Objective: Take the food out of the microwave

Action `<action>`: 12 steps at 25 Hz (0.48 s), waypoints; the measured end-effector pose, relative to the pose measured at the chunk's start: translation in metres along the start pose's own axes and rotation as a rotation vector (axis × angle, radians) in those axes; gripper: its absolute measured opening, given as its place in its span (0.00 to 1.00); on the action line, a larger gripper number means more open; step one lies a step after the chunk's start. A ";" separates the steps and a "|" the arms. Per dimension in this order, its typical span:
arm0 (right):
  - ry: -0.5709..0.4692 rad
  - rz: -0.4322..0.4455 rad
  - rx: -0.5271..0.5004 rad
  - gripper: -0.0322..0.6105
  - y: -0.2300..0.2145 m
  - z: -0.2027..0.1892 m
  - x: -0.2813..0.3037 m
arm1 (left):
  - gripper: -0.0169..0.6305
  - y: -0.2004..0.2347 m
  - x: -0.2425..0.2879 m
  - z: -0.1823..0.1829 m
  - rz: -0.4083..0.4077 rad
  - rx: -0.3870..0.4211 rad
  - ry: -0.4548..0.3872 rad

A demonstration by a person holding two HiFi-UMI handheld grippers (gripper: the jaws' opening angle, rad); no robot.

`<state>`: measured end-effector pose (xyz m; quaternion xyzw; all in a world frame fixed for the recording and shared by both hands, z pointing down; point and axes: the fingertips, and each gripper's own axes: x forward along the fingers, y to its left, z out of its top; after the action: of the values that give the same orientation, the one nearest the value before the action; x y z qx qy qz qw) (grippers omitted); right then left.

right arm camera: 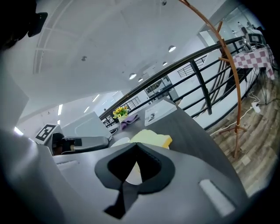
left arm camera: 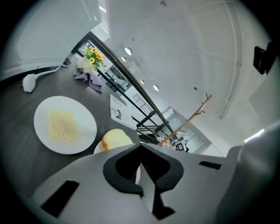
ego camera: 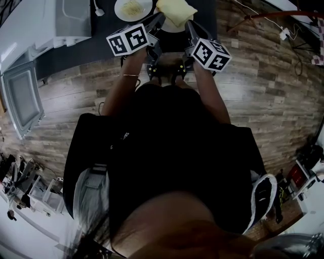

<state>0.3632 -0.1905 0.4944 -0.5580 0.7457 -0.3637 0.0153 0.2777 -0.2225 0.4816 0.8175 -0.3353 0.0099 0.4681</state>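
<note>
Both tongs clamped on the bread plate, far side of table.
My left tongs (left arm camera: 141, 146) and right tongs (right arm camera: 136, 146) pinch the plate (ego camera: 173, 28) of bread (ego camera: 176, 10); noodle plate (ego camera: 132, 8) just left, open microwave (ego camera: 73, 17) farther left.

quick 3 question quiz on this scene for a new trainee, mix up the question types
1. True or false: the noodle plate sits on the dark table, outside the microwave.
2. What lies on the second plate, whose rim the left gripper and right gripper are shut on? A) noodles B) yellow bread C) flowers
3. Fill in: the microwave door is ___.
Key: 1 true; 2 B, the yellow bread; 3 open.
</note>
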 end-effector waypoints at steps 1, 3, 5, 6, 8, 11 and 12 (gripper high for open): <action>-0.008 0.008 -0.005 0.05 0.002 0.003 -0.001 | 0.04 -0.005 0.001 0.003 -0.011 0.034 0.003; -0.034 0.013 -0.021 0.05 0.005 0.012 -0.004 | 0.04 -0.015 0.003 0.006 -0.023 0.110 0.013; -0.062 0.016 -0.052 0.05 0.008 0.021 -0.008 | 0.04 -0.024 0.004 0.010 -0.014 0.221 0.025; -0.071 0.019 -0.069 0.05 0.010 0.024 -0.010 | 0.04 -0.030 0.004 0.012 -0.009 0.283 0.031; -0.080 0.028 -0.097 0.05 0.013 0.029 -0.014 | 0.04 -0.039 0.004 0.013 -0.014 0.370 0.044; -0.080 0.053 -0.127 0.05 0.020 0.032 -0.015 | 0.04 -0.044 0.002 0.013 -0.046 0.393 0.051; -0.080 0.066 -0.135 0.05 0.023 0.033 -0.015 | 0.04 -0.044 0.001 0.013 -0.055 0.393 0.054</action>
<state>0.3645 -0.1924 0.4512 -0.5471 0.7853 -0.2893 0.0193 0.2993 -0.2177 0.4411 0.9014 -0.2919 0.0844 0.3083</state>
